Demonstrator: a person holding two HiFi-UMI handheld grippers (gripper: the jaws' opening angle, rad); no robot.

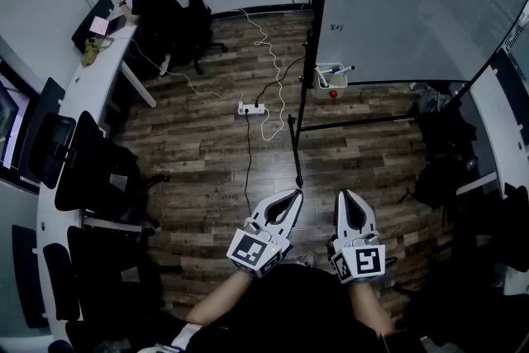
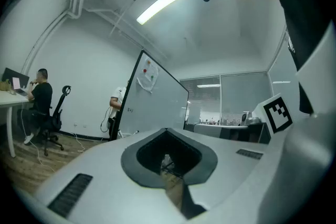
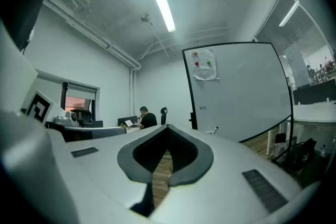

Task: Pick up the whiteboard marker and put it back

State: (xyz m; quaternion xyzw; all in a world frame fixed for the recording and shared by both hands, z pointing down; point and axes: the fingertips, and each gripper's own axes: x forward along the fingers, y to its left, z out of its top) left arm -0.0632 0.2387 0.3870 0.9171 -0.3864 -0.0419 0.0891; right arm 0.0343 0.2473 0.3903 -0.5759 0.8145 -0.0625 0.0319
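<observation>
Left tool (image 1: 295, 195) and right tool (image 1: 343, 196) are both clenched on nothing and held level close to the person, likely just carried, reach not yet begun. The whiteboard marker (image 1: 341, 69) sits in a holder (image 1: 331, 82) at the whiteboard (image 1: 413, 12) bottom edge, well apart across the floor (image 1: 207, 145).

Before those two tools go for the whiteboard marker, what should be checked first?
1. Left tool empty: ok, jaws together, nothing between.
2. Right tool empty: ok, likewise.
3. Jaws open for grasping: not ok, both shut.
4. Marker found: ok, in the white holder at the whiteboard's bottom edge.
5. Marker within reach: not ok, it looks too far off.
6. Walkway: cannot tell; power strip and cables lie ahead.
</observation>
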